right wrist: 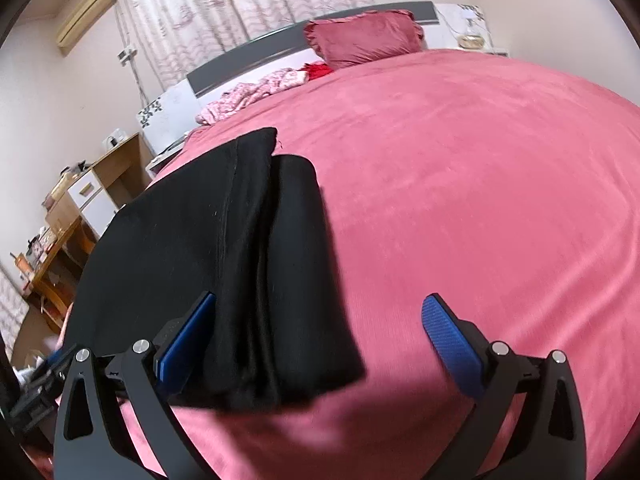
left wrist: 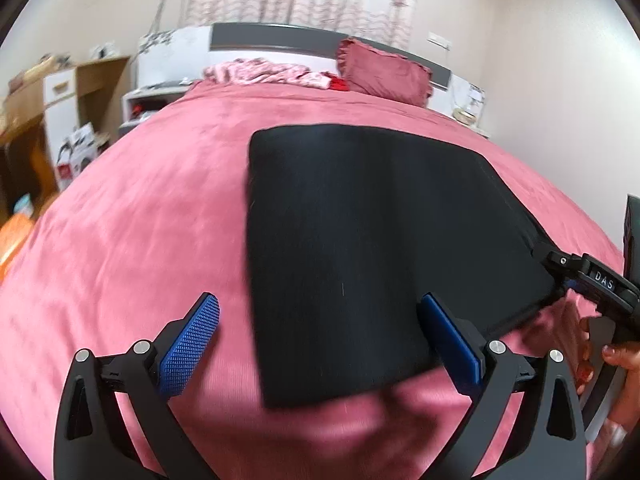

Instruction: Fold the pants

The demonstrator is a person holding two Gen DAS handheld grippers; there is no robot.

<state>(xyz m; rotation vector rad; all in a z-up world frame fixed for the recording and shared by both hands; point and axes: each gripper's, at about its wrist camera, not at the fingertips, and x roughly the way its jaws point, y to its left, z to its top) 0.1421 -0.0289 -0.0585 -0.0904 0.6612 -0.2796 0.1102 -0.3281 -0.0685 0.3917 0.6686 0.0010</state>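
Observation:
The black pants (left wrist: 360,220) lie folded into a flat rectangle on the pink bedspread (left wrist: 132,240). My left gripper (left wrist: 318,298) hovers open over their near left corner, with its blue pads wide apart and nothing pinched. In the right wrist view the pants (right wrist: 240,240) show stacked layers and a seam. My right gripper (right wrist: 320,298) is open over their near right end, the left pad close beside the fabric and the right pad over bare bedspread (right wrist: 480,200). The right tool's black frame (left wrist: 600,280) and a hand (left wrist: 616,356) show at the pants' right corner.
A dark pink pillow (left wrist: 384,72) and crumpled pink patterned clothes (left wrist: 264,72) lie by the grey-and-white headboard (left wrist: 280,38). A wooden desk and white cabinet (left wrist: 60,92) stand left of the bed. A nightstand (right wrist: 472,40) holds a small object.

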